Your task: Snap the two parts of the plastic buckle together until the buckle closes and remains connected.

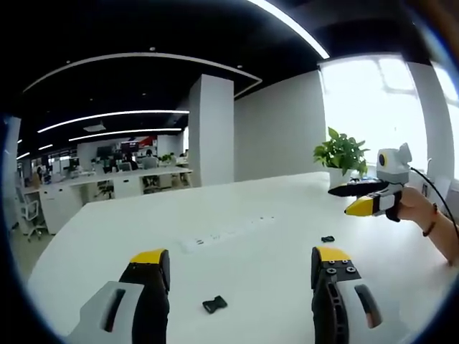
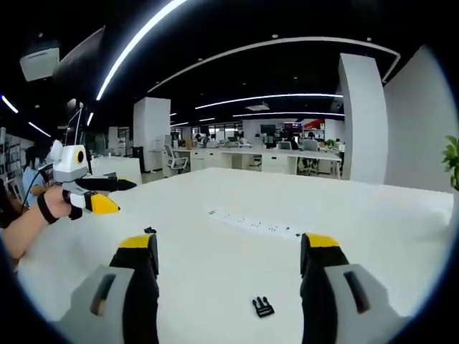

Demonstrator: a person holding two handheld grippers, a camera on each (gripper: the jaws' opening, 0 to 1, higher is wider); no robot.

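Both grippers' yellow-tipped fingers (image 1: 150,256) stand apart over small black plastic buckle halves (image 1: 214,304) on the smooth white table (image 1: 107,229).

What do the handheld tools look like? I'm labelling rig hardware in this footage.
Each tool has two black jaws with yellow tips on light grey bodies. The left tool and right tool match. On the right tool, seen from the left gripper view, a black cable trails back. The person's wrists wear dark bands.
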